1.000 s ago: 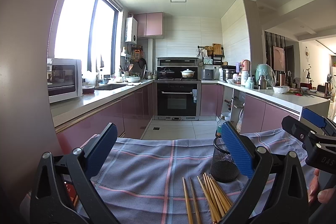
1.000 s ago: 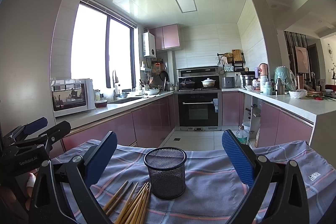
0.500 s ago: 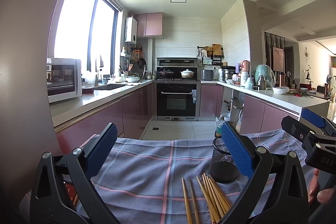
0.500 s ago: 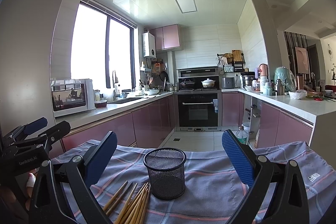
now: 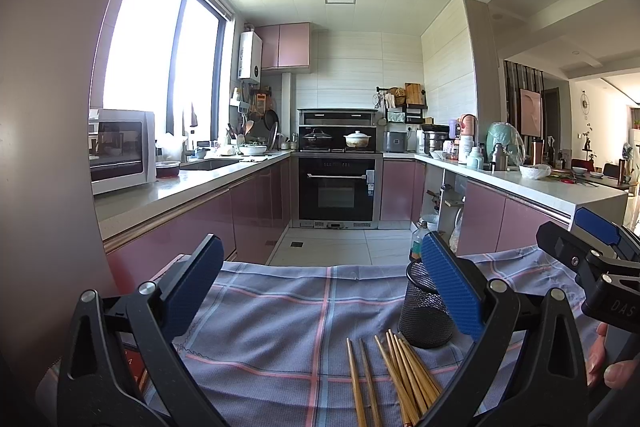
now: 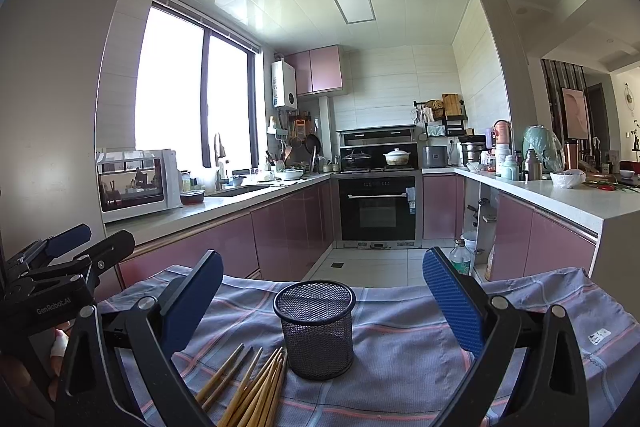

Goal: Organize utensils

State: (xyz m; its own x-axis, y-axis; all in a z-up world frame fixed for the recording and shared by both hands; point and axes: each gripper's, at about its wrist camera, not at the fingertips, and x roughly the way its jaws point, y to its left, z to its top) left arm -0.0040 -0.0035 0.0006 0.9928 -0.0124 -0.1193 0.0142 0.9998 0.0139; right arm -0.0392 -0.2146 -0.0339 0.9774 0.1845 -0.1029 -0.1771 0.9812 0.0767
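Several wooden chopsticks (image 5: 394,375) (image 6: 256,387) lie loose on a grey-blue checked cloth (image 5: 280,315) (image 6: 400,359). A black mesh cup (image 6: 316,327) (image 5: 420,311) stands upright and empty just beyond them. My left gripper (image 5: 324,291) is open above the cloth, the chopsticks near its right finger. My right gripper (image 6: 320,303) is open too, with the cup standing between its fingers farther out. Each gripper shows at the edge of the other's view, held by a hand.
Beyond the cloth's far edge the floor drops away to a kitchen with pink cabinets and an oven (image 5: 336,191). A microwave (image 5: 120,151) sits on the left counter. A plastic bottle (image 6: 460,259) stands on the floor at right.
Both views have shifted very slightly; the chopsticks and cup stay where they were, and both grippers remain open.
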